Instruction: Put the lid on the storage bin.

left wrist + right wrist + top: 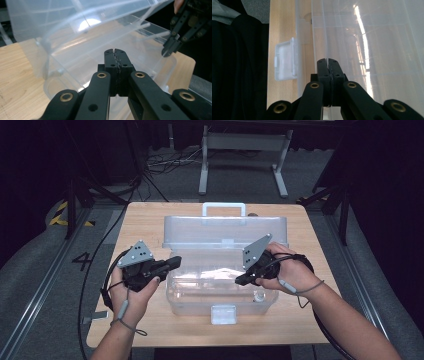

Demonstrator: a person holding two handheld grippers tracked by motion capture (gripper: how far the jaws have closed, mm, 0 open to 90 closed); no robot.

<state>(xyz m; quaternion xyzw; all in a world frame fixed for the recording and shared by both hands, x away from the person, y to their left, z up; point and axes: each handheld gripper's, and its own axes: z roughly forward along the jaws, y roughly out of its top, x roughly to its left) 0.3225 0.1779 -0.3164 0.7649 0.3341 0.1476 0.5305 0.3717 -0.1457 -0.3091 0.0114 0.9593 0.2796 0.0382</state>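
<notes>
Two grippers, one clear plastic box (220,290) between them.
Your left gripper (176,261) and right gripper (240,281) are both clenched, holding nothing, at its open sides.

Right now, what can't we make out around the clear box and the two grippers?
- Contents of the clear box: high view, glare and see-through walls blur the inside; a small round shape at its right corner is too small to name.
- Lid hinge: high view, hidden behind the raised lid.
- Right gripper: right gripper view, jaws shut at the box wall; contact unclear.
- Left gripper: left gripper view, shut; lower jaws cut off by the frame edge.
</notes>
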